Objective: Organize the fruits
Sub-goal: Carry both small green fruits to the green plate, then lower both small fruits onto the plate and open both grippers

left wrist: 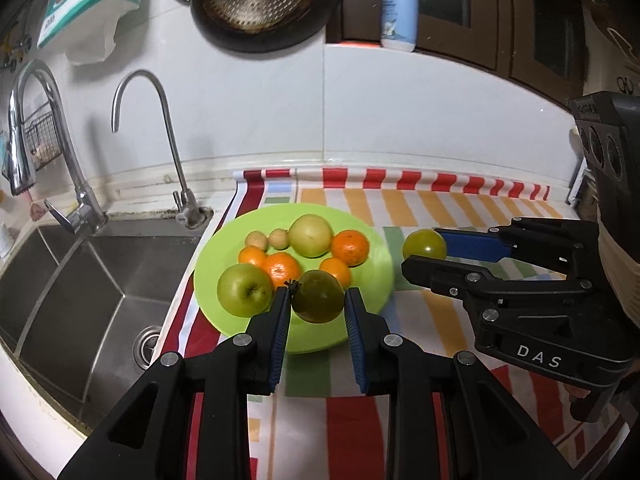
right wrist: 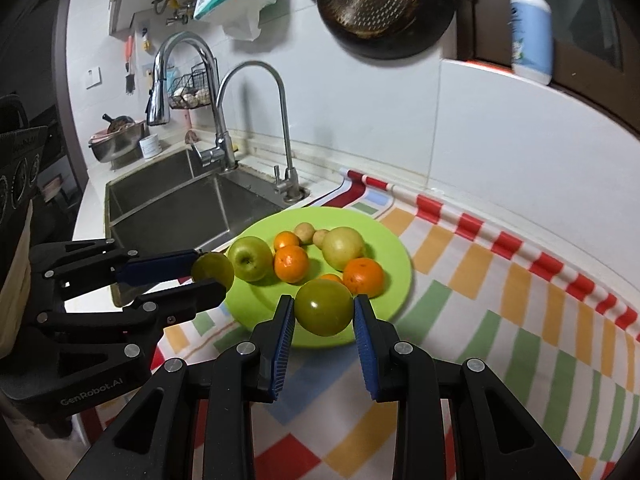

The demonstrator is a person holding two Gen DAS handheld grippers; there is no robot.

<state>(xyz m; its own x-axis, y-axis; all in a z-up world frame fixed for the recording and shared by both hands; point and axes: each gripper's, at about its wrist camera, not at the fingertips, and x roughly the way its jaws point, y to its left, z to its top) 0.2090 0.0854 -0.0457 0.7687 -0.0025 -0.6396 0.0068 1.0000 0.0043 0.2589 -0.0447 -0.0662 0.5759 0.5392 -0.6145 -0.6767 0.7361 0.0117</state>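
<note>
My left gripper [left wrist: 318,292] is shut on a dark green tomato [left wrist: 318,300], which hangs just above the near edge of the lime green plate [left wrist: 372,296]. On the plate lie a green apple [left wrist: 244,290], several oranges [left wrist: 350,246], a pale round fruit [left wrist: 310,236] and two small brownish fruits. In the right wrist view, my right gripper [right wrist: 323,300] is shut on a second green tomato [right wrist: 324,310] over the plate's near rim [right wrist: 394,258]. Each gripper shows in the other's view: right gripper [left wrist: 424,250], left gripper [right wrist: 210,270].
A steel sink [left wrist: 100,280] with two faucets [left wrist: 160,128] lies left of the plate. The plate sits on a striped, checked cloth [right wrist: 480,300] against the tiled wall. A dark pan [left wrist: 264,0] hangs on the wall, and a soap bottle [left wrist: 399,8] stands on the ledge.
</note>
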